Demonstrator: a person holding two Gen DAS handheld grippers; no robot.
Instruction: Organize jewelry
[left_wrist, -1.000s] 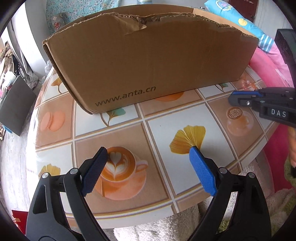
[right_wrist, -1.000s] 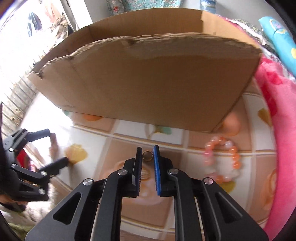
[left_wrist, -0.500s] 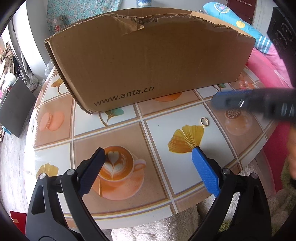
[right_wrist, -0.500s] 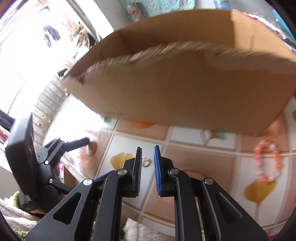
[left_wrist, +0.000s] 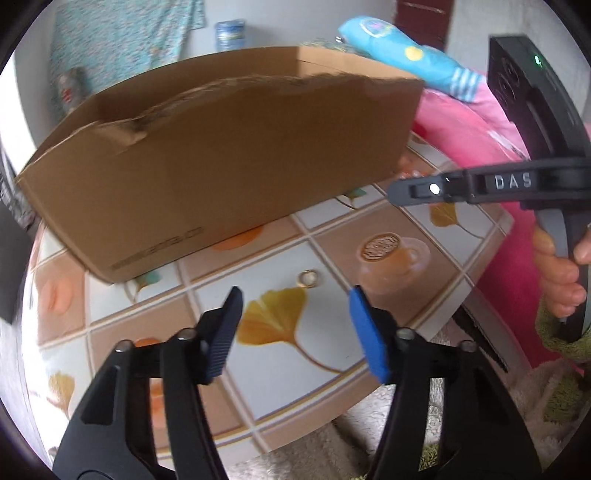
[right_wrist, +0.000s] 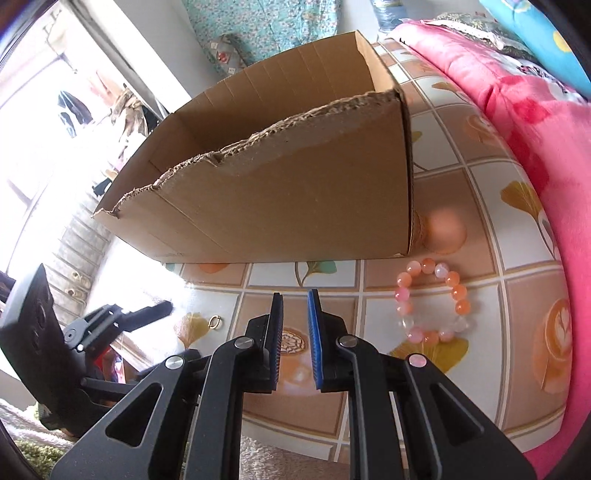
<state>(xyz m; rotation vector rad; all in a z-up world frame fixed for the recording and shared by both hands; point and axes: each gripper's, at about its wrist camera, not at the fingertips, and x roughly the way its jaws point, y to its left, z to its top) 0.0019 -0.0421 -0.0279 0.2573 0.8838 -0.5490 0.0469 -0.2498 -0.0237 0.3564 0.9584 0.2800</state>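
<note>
A small gold ring (left_wrist: 308, 277) lies on the patterned table just beyond my left gripper (left_wrist: 295, 314). Its jaws are closing, with nothing between the pads. In the right wrist view the ring (right_wrist: 215, 321) lies to the left of my right gripper (right_wrist: 295, 319), whose jaws stand almost together with only a narrow slit and nothing in it. A bead bracelet (right_wrist: 432, 299) in pink, orange and white lies on the table to its right. The open cardboard box (left_wrist: 221, 166) (right_wrist: 277, 206) stands behind both. The right gripper (left_wrist: 399, 192) hangs above the table at the right, held by a hand (left_wrist: 557, 273).
A pink blanket (right_wrist: 535, 129) borders the table on the right, with a blue cushion (left_wrist: 406, 62) behind it. The table's front edge (left_wrist: 332, 417) runs close under both grippers, with a fluffy rug below. The left gripper (right_wrist: 147, 314) shows at the left.
The left jaws have narrowed and the ring now lies just ahead of them. The right gripper has swung right, away from the ring; the bracelet is nearer its tips.
</note>
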